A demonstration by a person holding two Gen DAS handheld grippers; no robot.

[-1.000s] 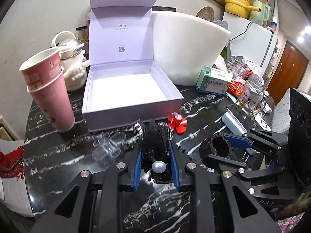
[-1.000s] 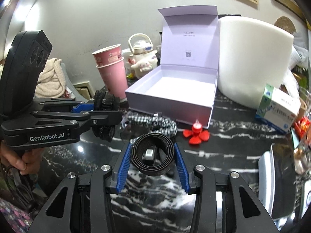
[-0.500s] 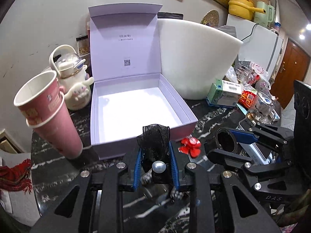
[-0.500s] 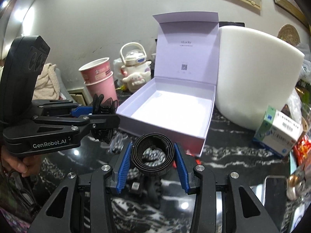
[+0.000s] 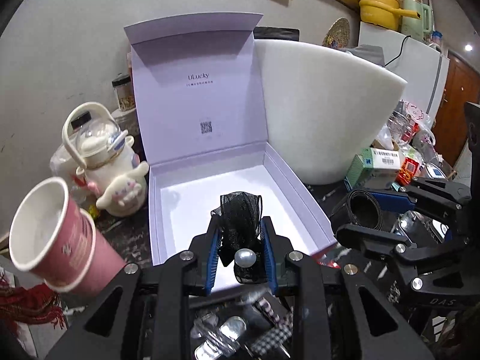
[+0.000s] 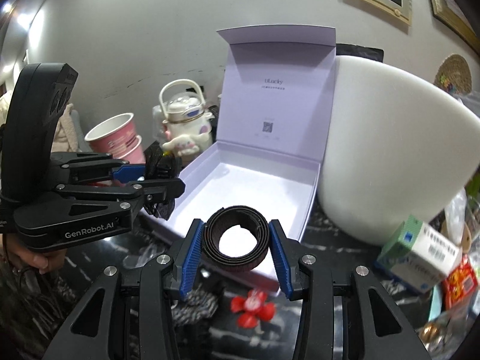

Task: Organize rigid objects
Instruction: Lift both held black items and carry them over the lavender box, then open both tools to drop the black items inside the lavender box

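Observation:
An open lilac gift box [image 5: 300,189] [image 6: 309,198] stands empty on the black marble table, lid upright. My left gripper [image 5: 240,228] is shut on a black mesh bow with a pearl [image 5: 240,225] and holds it over the box's front edge; it also shows in the right wrist view [image 6: 159,177]. My right gripper [image 6: 235,231] is shut on a coiled dark belt [image 6: 237,243], held above the box's front right corner; it also shows in the left wrist view [image 5: 363,210].
Stacked pink paper cups [image 5: 51,237] and a white character kettle [image 5: 102,162] stand left of the box. A big white foam block [image 5: 324,111] stands to its right. A red flower clip [image 6: 253,307], a checked hair tie [image 6: 195,303] and a green medicine box [image 6: 420,252] lie on the table.
Both grippers have risen and moved forward with their loads, from above the table in front of the box to over the box's front edge.

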